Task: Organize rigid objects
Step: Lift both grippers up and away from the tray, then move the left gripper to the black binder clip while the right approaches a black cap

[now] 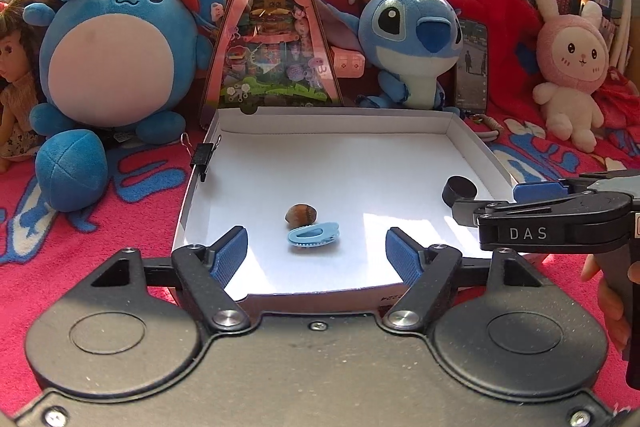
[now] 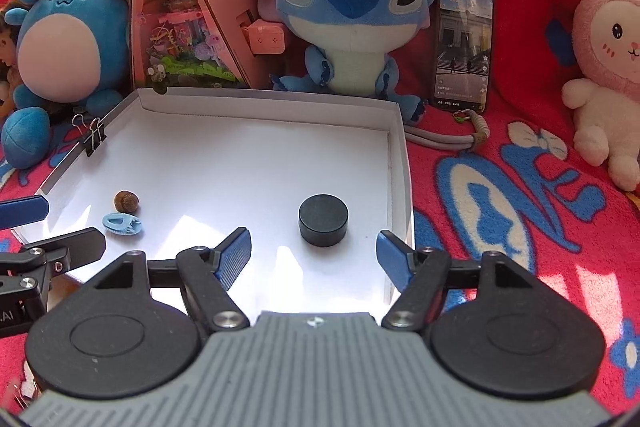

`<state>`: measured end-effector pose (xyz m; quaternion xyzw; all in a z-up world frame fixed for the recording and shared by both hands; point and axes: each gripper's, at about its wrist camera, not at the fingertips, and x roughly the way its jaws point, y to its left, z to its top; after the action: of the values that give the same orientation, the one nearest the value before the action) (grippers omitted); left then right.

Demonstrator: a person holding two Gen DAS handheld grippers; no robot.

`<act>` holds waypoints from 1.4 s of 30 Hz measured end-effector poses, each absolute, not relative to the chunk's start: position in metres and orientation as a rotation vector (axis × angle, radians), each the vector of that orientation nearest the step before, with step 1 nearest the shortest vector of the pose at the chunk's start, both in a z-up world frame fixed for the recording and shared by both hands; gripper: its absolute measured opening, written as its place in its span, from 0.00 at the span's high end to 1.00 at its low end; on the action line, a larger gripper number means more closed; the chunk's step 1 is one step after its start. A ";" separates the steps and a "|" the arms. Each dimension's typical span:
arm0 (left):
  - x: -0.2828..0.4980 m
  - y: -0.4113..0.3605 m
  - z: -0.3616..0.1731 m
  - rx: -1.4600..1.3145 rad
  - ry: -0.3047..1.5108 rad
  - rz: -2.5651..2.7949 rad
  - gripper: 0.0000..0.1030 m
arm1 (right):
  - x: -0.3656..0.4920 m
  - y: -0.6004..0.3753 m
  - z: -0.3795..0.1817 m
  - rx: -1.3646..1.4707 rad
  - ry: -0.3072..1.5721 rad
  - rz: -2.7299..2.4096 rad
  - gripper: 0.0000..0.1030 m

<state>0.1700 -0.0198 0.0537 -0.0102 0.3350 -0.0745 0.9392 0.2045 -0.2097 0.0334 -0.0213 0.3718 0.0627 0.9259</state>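
A white shallow box (image 1: pixel 336 115) (image 2: pixel 396 163) lies on the red blanket. In it are a brown nut (image 1: pixel 301 215) (image 2: pixel 126 201), a light blue hair clip (image 1: pixel 314 235) (image 2: pixel 122 224) just in front of the nut, and a black round puck (image 1: pixel 459 190) (image 2: pixel 323 220) near the box's right wall. A black binder clip (image 1: pixel 203 155) (image 2: pixel 95 135) grips the left wall. My left gripper (image 1: pixel 316 255) is open and empty, just in front of the hair clip. My right gripper (image 2: pixel 314 257) is open and empty, just in front of the puck; it also shows in the left wrist view (image 1: pixel 516 203).
Behind the box stand a round blue plush (image 1: pixel 108 67), a pink triangular toy house (image 1: pixel 272 27), a blue Stitch plush (image 1: pixel 412 39), a phone (image 2: pixel 464 47) and a pink rabbit plush (image 1: pixel 572 67). A doll (image 1: pixel 12 79) sits at far left. Bookshelves lie beyond.
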 end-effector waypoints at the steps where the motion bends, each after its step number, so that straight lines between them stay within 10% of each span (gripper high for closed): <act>1: 0.165 -0.020 0.055 -0.020 0.681 -0.160 0.27 | 0.200 -0.210 0.035 -0.043 0.755 0.133 0.18; 42: 0.026 -0.004 0.034 0.018 0.686 -0.245 0.26 | 0.015 -0.209 0.026 -0.116 0.547 0.269 0.02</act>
<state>0.0257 -0.0044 0.0338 0.0089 0.3353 -0.1199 0.9344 0.0154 -0.2085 0.0258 -0.0570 0.2691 0.1321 0.9523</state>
